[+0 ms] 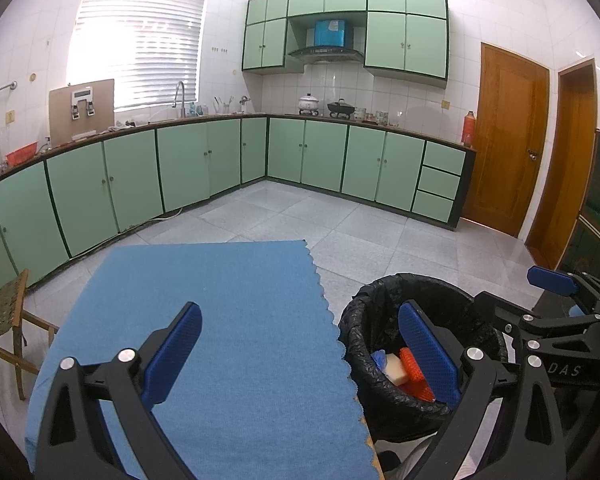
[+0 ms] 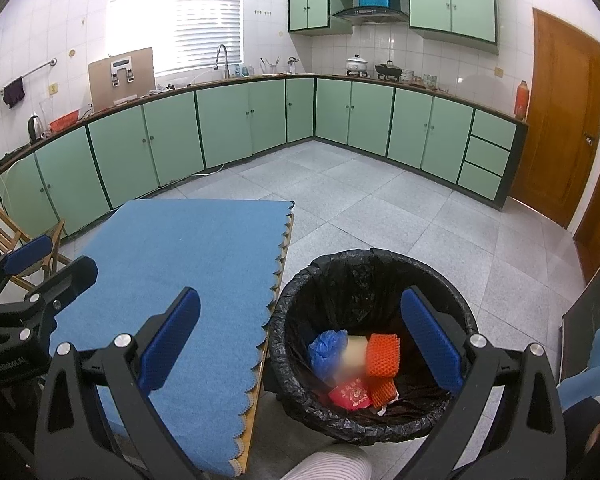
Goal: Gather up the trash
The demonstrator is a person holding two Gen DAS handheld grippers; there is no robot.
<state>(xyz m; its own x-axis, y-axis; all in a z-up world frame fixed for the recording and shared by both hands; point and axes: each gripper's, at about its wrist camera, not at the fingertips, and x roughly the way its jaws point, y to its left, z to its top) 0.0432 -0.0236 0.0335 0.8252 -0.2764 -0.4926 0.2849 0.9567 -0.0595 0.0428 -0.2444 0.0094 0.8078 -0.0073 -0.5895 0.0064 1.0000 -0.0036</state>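
Left wrist view: left claw (image 1: 300,354) spread wide, nothing between the fingers. Lower centre filled by the surface (image 1: 220,320) under a blue cloth, bare of litter as far as visible. Bin (image 1: 380,320) with black liner at lower right, just beside the surface edge. Inside: orange foam net (image 1: 414,366), pale block (image 1: 396,370), bit of blue bag (image 1: 380,358), partly hidden by the right finger. Right claw (image 1: 480,308) visible at right edge, also spread, reaching over the bin.

Right wrist view: right claw (image 2: 300,340) open and empty, hanging above the bin (image 2: 300,280) at lower centre. Trash all in the bottom: blue bag (image 2: 326,350), pale block (image 2: 356,350), orange foam net (image 2: 382,354), red packet (image 2: 350,394). Left claw (image 2: 48,260) at left edge over the surface (image 2: 180,260); jaw state not readable from here. Striped sleeve at bottom edge.

Judgement: collection looks done or nearly so; nothing left on the cloth in either view.

Handling, if anything needs re-picking: all light. Foam net soft and springy, pinch across the middle. Bag limp and slippery, grab a bunched fold. Packet thin and flat, take by an edge. Liner flimsy, avoid snagging its rim.
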